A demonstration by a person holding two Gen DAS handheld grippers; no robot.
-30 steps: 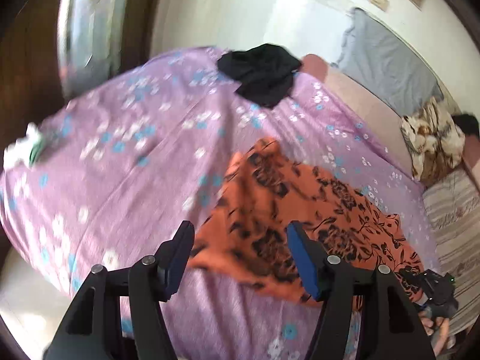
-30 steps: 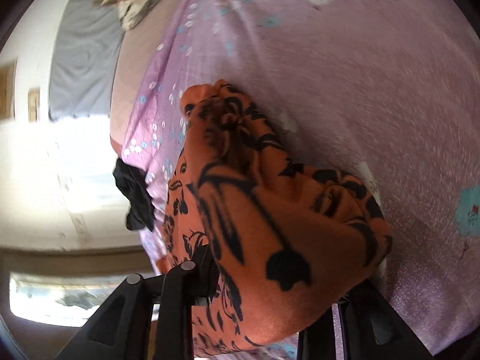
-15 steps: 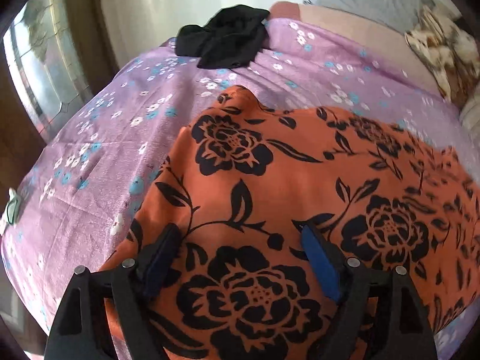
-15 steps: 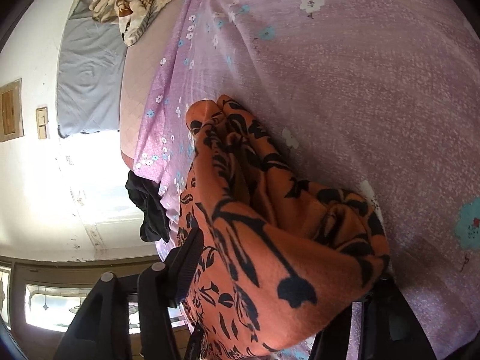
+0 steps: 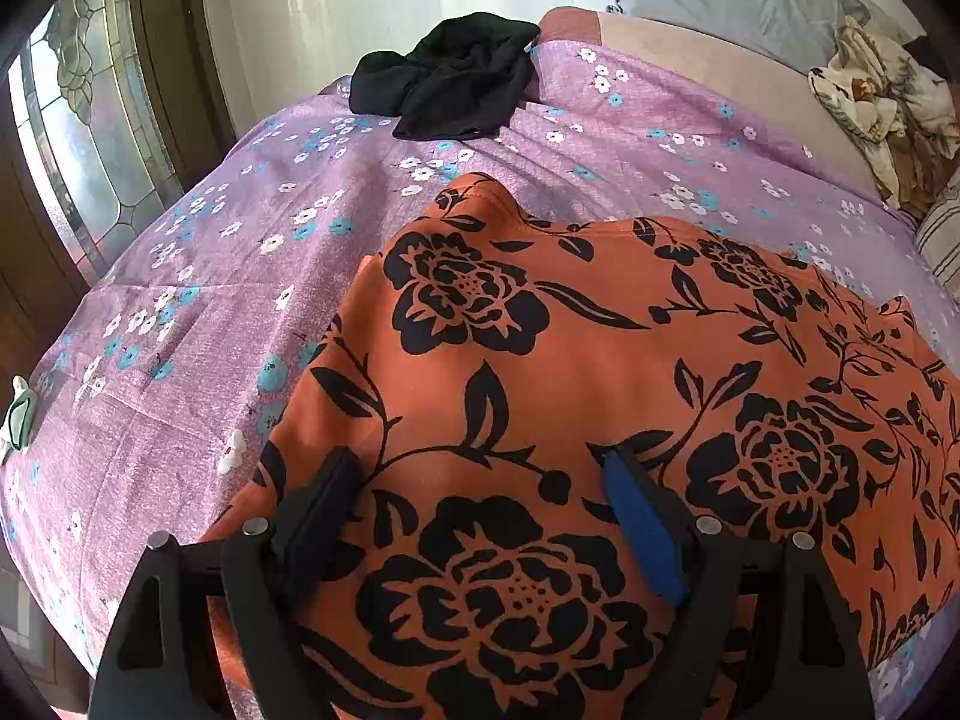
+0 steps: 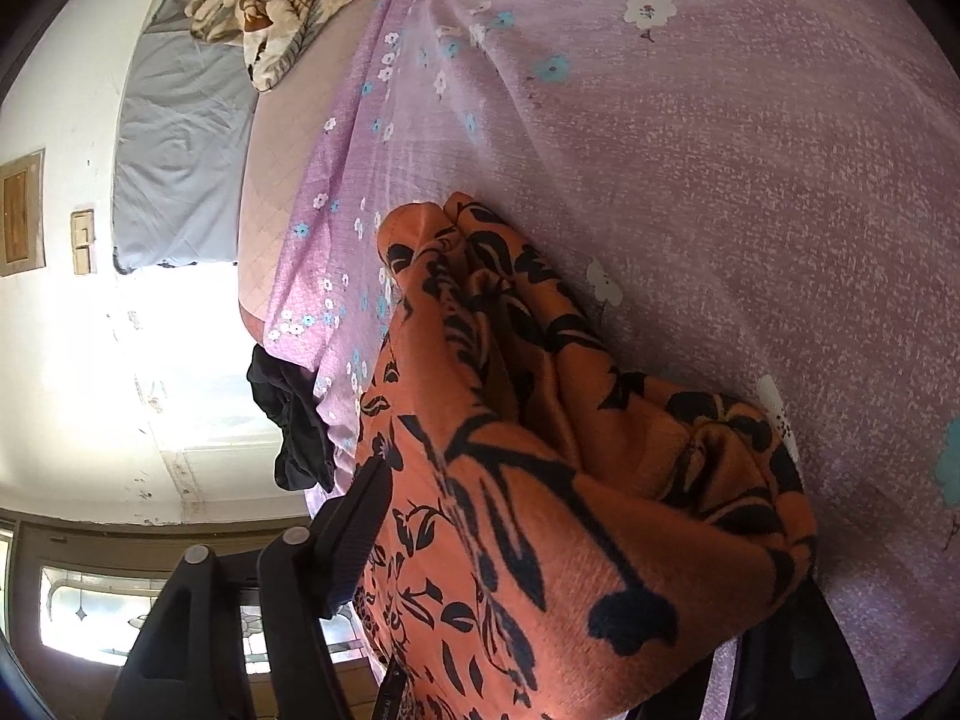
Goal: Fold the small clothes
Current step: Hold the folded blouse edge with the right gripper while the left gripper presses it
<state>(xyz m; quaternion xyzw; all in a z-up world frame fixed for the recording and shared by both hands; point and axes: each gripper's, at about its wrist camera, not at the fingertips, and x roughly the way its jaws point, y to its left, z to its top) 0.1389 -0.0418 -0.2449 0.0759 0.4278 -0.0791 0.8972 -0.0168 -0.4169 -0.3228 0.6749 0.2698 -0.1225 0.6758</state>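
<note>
Left gripper (image 5: 480, 474): fingers (image 5: 642, 528) stood wide apart, pressed down onto the orange floral garment (image 5: 600, 396) with nothing pinched between them; cloth lay flat under both tips. Blue pad showed on the right-hand finger, dark pad on the other.

Right gripper (image 6: 576, 546): only one finger (image 6: 354, 534) showed clearly, at the garment's (image 6: 540, 480) left edge; the other was buried under a bunched fold of the orange cloth. The bundle filled the space between them and draped over the far side. Whether the fingers were clamped on it, could not tell.

Garment lay on the bed, on the purple flowered bedsheet (image 5: 198, 312), spread broad in the left view, gathered into a thick ridge in the right view.

Left view only: a small white-and-green object (image 5: 18, 420) at the sheet's left edge, a leaded-glass door (image 5: 78, 138).

Right view only: a wall switch (image 6: 83, 240), and the garment's crumpled end.

Both views: a black garment (image 5: 450, 84) heaped at the sheet's far edge, well apart from the orange one, and a brown-and-cream blanket (image 6: 270, 6) beyond the sheet.
</note>
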